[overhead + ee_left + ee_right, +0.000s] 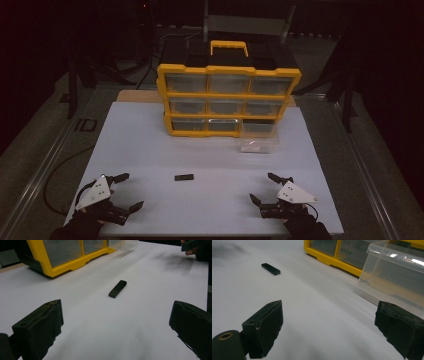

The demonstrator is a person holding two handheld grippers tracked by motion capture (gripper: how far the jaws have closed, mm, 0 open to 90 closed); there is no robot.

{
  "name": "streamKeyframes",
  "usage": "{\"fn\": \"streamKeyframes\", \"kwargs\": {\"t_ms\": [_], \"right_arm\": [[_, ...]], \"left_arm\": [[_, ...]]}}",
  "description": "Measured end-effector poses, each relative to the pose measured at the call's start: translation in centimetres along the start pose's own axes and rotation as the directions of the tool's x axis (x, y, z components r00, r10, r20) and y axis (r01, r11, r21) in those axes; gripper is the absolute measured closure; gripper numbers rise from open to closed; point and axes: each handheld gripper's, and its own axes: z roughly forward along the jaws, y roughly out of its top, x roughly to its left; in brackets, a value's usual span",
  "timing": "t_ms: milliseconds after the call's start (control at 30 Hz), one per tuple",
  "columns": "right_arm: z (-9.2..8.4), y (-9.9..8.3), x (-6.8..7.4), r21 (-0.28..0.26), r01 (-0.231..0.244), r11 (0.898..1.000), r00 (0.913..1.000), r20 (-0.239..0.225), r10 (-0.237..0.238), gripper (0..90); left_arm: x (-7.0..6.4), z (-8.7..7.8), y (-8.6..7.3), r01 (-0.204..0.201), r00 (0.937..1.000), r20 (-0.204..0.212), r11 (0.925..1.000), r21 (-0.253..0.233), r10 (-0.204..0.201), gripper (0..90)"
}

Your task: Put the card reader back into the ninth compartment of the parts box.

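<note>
It looked like a dim lab or workshop: a white table, a yellow parts organiser with clear drawers, dark stands and cables behind.

Each hand wears a dark glove or sleeve and carries a black two-jaw tool: the left gripper and the right gripper. Both are topped by a pale grey three-cornered plate dotted with small dark screw holes. Seen close, the jaws end in blocky, matte black pads with rough, worn edges, and a brass-coloured ringed hole sits near the base of the right gripper.
</note>
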Motion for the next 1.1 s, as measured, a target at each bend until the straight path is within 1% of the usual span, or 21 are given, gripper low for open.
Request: {"fn": "streamKeyframes", "kwargs": {"t_ms": [67,100,200,300,333,433,533,567,667,733,800,900,1000,1100], "right_arm": [[0.0,0.0,0.0,-0.002,-0.001,1.0,1.0,0.001,0.001,8.2],[0.0,0.0,0.0,-0.004,0.009,1.0,1.0,0.0,-0.009,8.2],[0.1,0.0,0.0,-0.003,0.014,1.0,0.9999,-0.001,-0.014,8.2],[0.1,0.0,0.1,-0.002,0.014,1.0,0.9999,0.001,-0.014,8.2],[0.1,0.1,0.2,-0.003,0.008,1.0,1.0,-0.002,-0.008,8.2],[0.1,0.1,0.2,-0.003,0.01,1.0,1.0,0.0,-0.01,8.2],[0.1,0.1,0.2,0.002,0.013,1.0,0.9999,0.004,-0.013,8.2],[0.0,0.2,0.2,-0.003,0.012,1.0,0.9999,0.005,-0.012,8.2],[0.0,0.1,0.2,-0.008,0.014,1.0,0.9999,0.003,-0.014,8.2],[0.0,0.1,0.2,-0.004,0.006,1.0,1.0,-0.002,-0.006,8.2],[0.1,0.1,0.2,-0.01,-0.001,1.0,1.0,-0.006,0.001,8.2],[0.1,0.1,0.2,-0.01,0.006,1.0,1.0,-0.006,-0.006,8.2],[0.1,0.1,0.2,-0.011,0.006,1.0,1.0,-0.008,-0.006,8.2],[0.2,0.1,0.3,-0.01,0.002,1.0,1.0,-0.009,-0.002,8.2]], "left_arm": [[0.0,0.0,0.0,0.003,1.0,0.003,1.0,0.001,-0.003,0.5],[0.0,0.0,0.0,0.001,1.0,0.001,1.0,0.002,-0.001,0.5],[0.0,-0.1,-0.1,0.002,1.0,-0.001,1.0,-0.004,-0.002,0.5],[0.0,-0.2,-0.1,-0.005,1.0,-0.001,1.0,-0.004,0.005,0.5],[-0.1,-0.2,-0.1,-0.005,1.0,-0.002,1.0,-0.006,0.005,0.5],[0.0,-0.2,-0.1,0.0,1.0,-0.003,1.0,-0.007,0.0,0.5],[-0.1,-0.2,0.0,-0.005,1.0,-0.004,1.0,-0.004,0.005,0.5],[-0.1,-0.1,0.0,-0.004,1.0,-0.004,1.0,-0.004,0.004,0.5],[-0.2,0.0,0.0,-0.013,0.9997,-0.019,0.9999,0.011,0.013,0.5],[-0.2,0.1,0.1,-0.013,0.9998,-0.015,0.9999,0.01,0.014,0.4],[-0.2,0.1,0.2,-0.014,0.9998,-0.014,0.9998,0.014,0.014,0.5],[-0.3,0.0,0.5,-0.014,0.9999,-0.008,0.9998,0.012,0.014,0.4],[-0.4,0.0,1.1,-0.008,1.0,-0.002,0.9999,0.011,0.008,0.4],[-0.4,-0.1,1.6,-0.014,0.9999,-0.001,0.9999,0.01,0.014,0.5]]}}
